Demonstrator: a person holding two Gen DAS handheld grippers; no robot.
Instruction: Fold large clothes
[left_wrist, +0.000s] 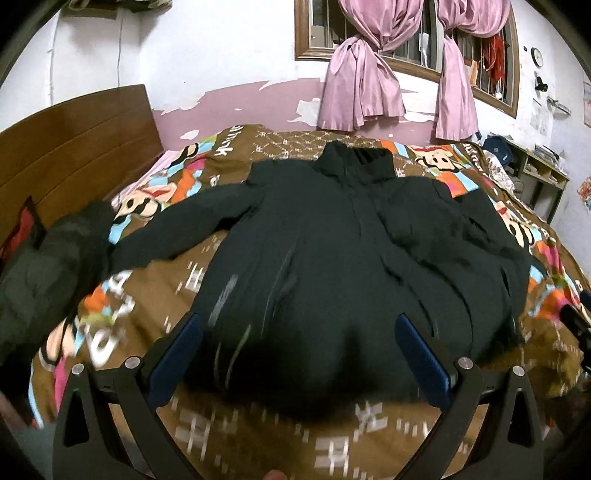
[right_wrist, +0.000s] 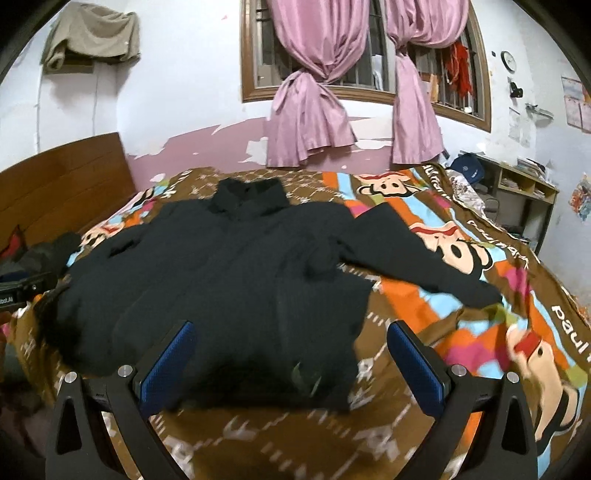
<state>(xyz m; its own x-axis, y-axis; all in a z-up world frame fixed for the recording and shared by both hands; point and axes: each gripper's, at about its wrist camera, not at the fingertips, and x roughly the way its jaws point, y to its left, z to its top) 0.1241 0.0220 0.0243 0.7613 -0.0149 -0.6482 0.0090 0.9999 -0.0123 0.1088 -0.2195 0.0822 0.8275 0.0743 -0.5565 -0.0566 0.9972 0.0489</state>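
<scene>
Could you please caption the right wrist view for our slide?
Open right gripper above black jacket spread flat on bedspread.

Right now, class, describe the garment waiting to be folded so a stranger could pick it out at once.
Find the bed with the brown cartoon-monkey bedspread under the pink curtains. Spread flat across its middle lies the black jacket, collar toward the window, sleeves out. Unlike the crumpled dark clothes by the headboard, it is laid open.
</scene>
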